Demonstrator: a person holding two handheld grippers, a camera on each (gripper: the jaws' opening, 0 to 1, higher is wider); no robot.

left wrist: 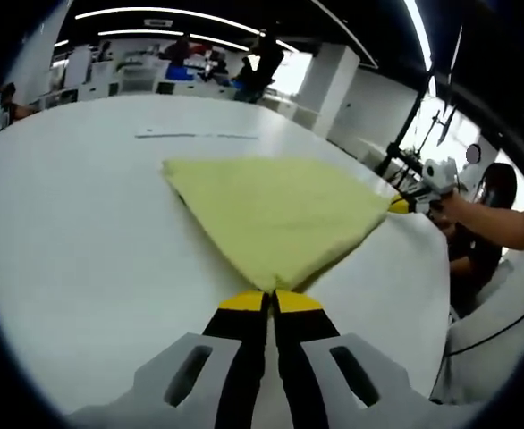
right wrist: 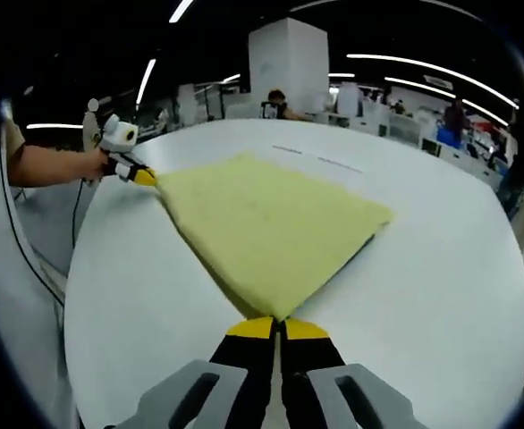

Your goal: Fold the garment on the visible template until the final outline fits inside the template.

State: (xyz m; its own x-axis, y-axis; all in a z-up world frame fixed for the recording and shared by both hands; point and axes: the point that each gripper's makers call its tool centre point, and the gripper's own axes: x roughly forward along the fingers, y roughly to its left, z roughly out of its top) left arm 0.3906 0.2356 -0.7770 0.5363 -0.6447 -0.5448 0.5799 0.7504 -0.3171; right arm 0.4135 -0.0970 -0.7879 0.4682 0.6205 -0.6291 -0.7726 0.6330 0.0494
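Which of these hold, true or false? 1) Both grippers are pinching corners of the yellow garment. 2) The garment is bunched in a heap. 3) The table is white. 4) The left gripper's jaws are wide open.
1) True. The left gripper is shut on one corner of the yellow garment, and the right gripper is shut on another.
2) False. The garment lies flat and spread out on the table.
3) True. The table is white.
4) False. The left gripper's jaws are closed together on the cloth corner.
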